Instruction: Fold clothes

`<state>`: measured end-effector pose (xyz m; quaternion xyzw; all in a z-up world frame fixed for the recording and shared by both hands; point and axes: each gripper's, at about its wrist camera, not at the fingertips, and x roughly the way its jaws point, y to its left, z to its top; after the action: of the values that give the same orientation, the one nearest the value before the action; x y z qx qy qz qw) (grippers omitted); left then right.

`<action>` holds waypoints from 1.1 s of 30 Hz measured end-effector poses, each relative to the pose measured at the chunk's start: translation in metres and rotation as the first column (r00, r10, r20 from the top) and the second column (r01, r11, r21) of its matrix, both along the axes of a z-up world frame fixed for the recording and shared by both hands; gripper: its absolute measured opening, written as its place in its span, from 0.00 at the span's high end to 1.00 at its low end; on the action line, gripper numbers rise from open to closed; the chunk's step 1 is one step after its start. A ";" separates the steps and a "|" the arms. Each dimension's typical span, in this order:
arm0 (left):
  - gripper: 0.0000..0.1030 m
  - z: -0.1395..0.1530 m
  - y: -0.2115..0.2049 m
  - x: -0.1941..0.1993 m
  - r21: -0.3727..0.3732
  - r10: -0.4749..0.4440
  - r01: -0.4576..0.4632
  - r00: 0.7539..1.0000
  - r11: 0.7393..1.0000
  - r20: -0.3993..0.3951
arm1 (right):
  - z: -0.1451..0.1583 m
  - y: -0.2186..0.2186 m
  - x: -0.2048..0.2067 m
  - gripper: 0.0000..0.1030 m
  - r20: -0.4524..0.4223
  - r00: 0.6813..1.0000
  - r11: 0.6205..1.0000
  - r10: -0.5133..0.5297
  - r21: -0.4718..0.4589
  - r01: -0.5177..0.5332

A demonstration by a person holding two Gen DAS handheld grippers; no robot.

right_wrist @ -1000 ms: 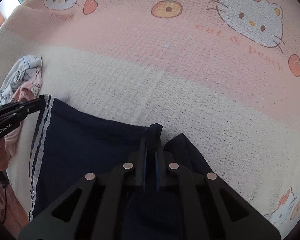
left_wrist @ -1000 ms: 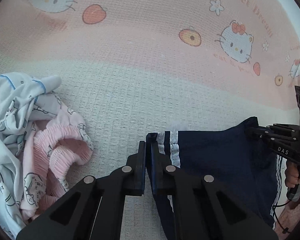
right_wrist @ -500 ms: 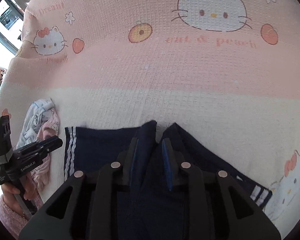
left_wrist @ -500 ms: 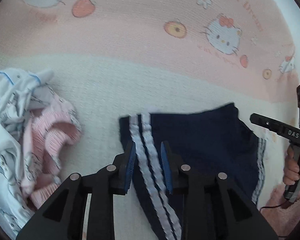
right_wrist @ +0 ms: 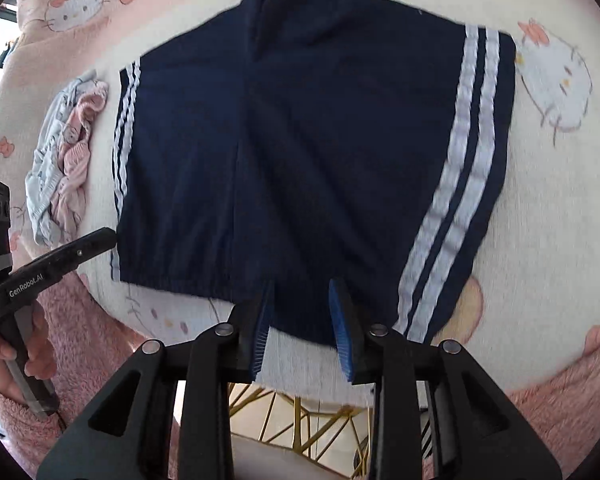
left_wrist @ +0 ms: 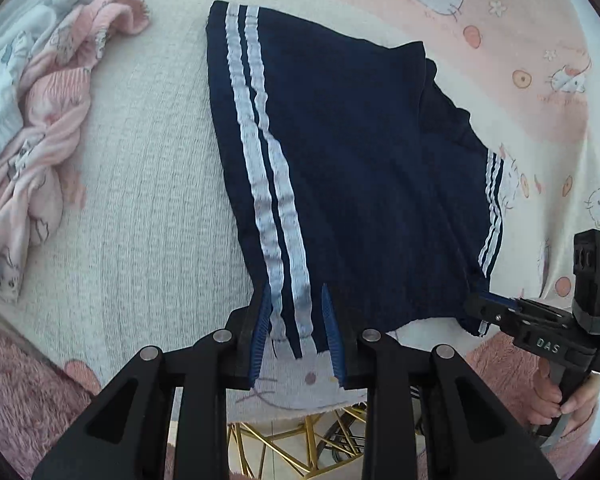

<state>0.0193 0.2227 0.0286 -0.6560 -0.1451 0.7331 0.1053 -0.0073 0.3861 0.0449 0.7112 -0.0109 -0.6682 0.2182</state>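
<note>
Lying flat near the bed's point(left_wrist: 148, 208) front edge, the navy shorts point(left_wrist: 352, 152) spread out; the left gripper point(left_wrist: 296, 332) gapes wide over their striped waistband corner, pink clothes point(left_wrist: 52, 120) heaped toward the left. From the right wrist, the right gripper point(right_wrist: 302, 320) stands wide over the waistband.

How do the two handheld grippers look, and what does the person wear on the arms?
Both grippers are black plastic with silver pivot bolts and blue ribbed pads. The left gripper is marked "GenRobot.AI", the right gripper "DAS". Each carries a black box on its handle. The sleeves are fluffy pink.
</note>
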 end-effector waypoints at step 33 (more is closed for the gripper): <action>0.73 -0.004 0.013 0.020 0.053 0.058 -0.054 0.994 0.997 -0.093 | -0.006 0.045 0.044 0.74 -0.268 0.961 0.994 -0.071 0.060 0.090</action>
<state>0.0392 0.2360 0.0250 -0.6135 -0.1766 0.7621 0.1078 0.0370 0.4310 0.0392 0.6216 0.0134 -0.7656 0.1649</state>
